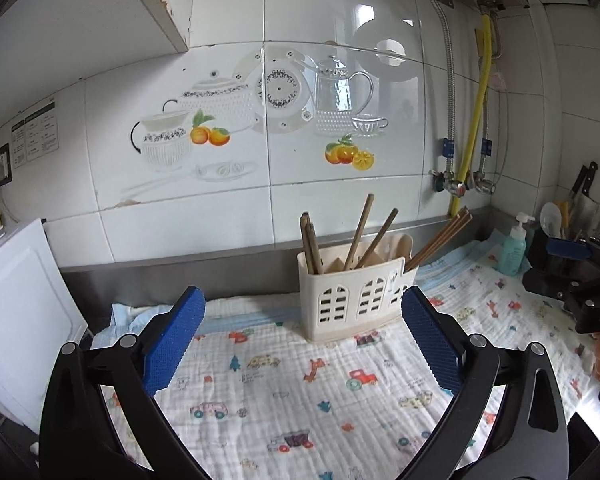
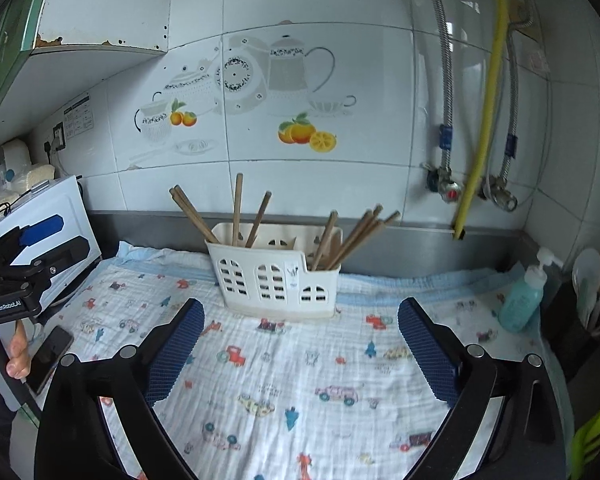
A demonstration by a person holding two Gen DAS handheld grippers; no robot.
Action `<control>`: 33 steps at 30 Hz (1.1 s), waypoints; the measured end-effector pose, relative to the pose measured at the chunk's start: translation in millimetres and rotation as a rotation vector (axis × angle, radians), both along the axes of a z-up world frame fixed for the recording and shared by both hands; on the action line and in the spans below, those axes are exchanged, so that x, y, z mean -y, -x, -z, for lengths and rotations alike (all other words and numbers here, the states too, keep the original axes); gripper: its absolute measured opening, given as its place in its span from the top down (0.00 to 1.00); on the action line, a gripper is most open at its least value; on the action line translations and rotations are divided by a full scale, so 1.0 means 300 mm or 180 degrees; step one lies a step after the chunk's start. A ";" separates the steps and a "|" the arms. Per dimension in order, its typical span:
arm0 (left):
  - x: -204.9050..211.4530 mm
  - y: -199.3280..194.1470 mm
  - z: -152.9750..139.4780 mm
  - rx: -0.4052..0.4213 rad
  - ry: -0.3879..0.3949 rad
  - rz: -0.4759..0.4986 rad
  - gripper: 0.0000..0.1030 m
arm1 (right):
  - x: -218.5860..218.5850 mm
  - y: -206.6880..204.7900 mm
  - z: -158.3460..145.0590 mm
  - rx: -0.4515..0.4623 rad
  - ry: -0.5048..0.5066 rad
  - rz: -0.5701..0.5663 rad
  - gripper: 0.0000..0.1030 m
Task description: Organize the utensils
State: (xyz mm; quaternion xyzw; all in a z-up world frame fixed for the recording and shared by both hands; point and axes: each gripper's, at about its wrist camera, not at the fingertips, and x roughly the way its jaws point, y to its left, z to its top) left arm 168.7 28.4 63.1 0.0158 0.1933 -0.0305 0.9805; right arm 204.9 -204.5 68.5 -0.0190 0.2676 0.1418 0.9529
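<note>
A cream plastic utensil holder (image 1: 356,300) (image 2: 278,280) stands on a printed cloth (image 1: 300,400) (image 2: 300,380) near the back wall. Several wooden chopsticks (image 1: 362,236) (image 2: 236,208) stick out of its compartments, some upright, some leaning right (image 2: 356,240). My left gripper (image 1: 302,312) is open, blue pads wide apart, nothing between them, short of the holder. My right gripper (image 2: 300,322) is also open and empty, in front of the holder. Each gripper shows in the other's view: the right one (image 1: 572,264) at the right edge, the left one (image 2: 28,248) at the left edge, held by a hand (image 2: 16,356).
A white appliance (image 1: 16,320) stands left of the cloth. A teal soap pump bottle (image 1: 514,246) (image 2: 526,296) and a dark rack with knives and a spoon (image 1: 572,208) stand at the right. A phone (image 2: 48,356) lies at the cloth's left edge. Pipes and valves (image 2: 460,192) run down the tiled wall.
</note>
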 end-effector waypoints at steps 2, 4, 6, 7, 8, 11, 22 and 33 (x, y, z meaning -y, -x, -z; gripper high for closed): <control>-0.011 0.024 0.013 -0.0008 0.0046 -0.0021 0.05 | 0.008 0.028 0.019 -0.0025 -0.0009 0.0024 0.08; -0.016 0.052 0.028 -0.0012 0.0075 -0.0017 0.05 | 0.011 0.060 0.039 -0.0023 0.0041 0.0094 0.08; -0.020 0.074 0.044 -0.0049 0.0130 0.0031 0.05 | 0.008 0.087 0.053 -0.0021 0.0095 0.0113 0.07; -0.021 0.083 0.051 -0.0067 0.0146 0.0041 0.05 | 0.005 0.103 0.061 -0.0016 0.0112 0.0122 0.07; -0.020 0.093 0.060 -0.0080 0.0159 0.0052 0.05 | 0.002 0.115 0.067 -0.0006 0.0145 0.0141 0.07; -0.016 0.123 0.082 -0.0107 0.0160 0.0071 0.05 | -0.013 0.154 0.086 0.0038 0.0251 0.0196 0.07; 0.011 0.206 0.122 -0.0142 0.0231 0.0196 0.05 | -0.015 0.243 0.133 -0.0022 0.0180 0.0227 0.07; 0.020 0.231 0.136 -0.0201 0.0204 0.0090 0.05 | -0.033 0.290 0.115 0.0077 0.0251 0.0202 0.07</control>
